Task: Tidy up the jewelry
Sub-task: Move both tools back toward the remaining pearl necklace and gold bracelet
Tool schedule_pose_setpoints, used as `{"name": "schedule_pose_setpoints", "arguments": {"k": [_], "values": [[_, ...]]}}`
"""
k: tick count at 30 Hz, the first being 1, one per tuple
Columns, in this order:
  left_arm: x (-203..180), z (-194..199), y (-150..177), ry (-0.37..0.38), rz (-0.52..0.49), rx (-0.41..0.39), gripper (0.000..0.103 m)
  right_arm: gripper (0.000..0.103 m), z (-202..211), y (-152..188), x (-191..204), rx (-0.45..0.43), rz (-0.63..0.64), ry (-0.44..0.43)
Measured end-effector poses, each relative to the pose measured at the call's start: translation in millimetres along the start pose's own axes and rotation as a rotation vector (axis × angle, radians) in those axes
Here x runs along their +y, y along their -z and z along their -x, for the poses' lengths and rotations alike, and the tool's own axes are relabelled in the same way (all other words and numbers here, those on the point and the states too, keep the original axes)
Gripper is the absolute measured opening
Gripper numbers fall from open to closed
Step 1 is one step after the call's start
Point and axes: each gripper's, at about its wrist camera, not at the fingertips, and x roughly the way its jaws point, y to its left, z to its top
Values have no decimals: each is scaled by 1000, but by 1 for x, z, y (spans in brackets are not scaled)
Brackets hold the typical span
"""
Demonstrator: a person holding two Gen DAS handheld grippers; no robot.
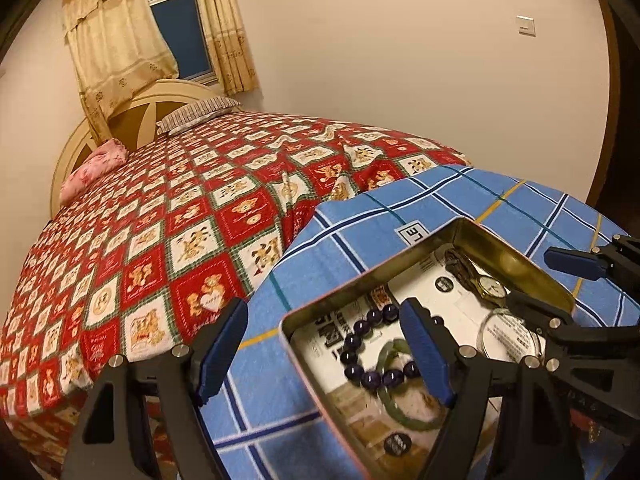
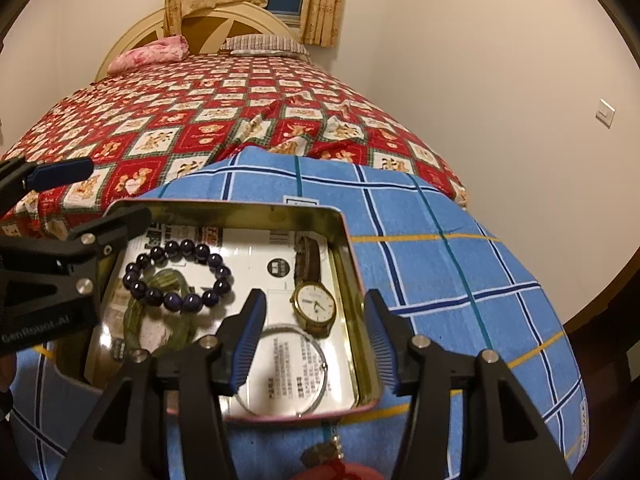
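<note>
An open metal tin [image 2: 352,264] [image 1: 520,258] sits on a blue checked cloth. In it lie a dark purple bead bracelet [image 2: 178,274] [image 1: 370,346], a green jade bangle [image 2: 160,320] [image 1: 404,408], a gold wristwatch with a brown strap [image 2: 314,304] [image 1: 486,286] and a thin silver bangle [image 2: 296,368] [image 1: 508,334]. My left gripper [image 1: 324,354] is open and empty, straddling the tin's left wall. My right gripper [image 2: 316,346] is open and empty, straddling the tin's right wall above the silver bangle. A red tasselled item [image 2: 332,464] lies on the cloth in front of the tin.
The blue checked cloth [image 2: 460,280] [image 1: 360,216] covers a raised surface on a bed with a red bear-patterned quilt [image 1: 160,220] [image 2: 200,120]. Pillows [image 2: 148,54] lie by the headboard. A wall with a switch [image 2: 604,114] runs along the right.
</note>
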Motion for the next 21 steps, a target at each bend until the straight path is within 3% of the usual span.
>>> {"name": "schedule_pose_setpoints", "arguments": {"k": [14, 21], "values": [[-14, 55, 66, -27, 29, 2, 78, 57, 48, 46, -4, -5, -60, -5], [-13, 78, 91, -35, 65, 0, 78, 59, 72, 80, -10, -7, -71, 33]]}}
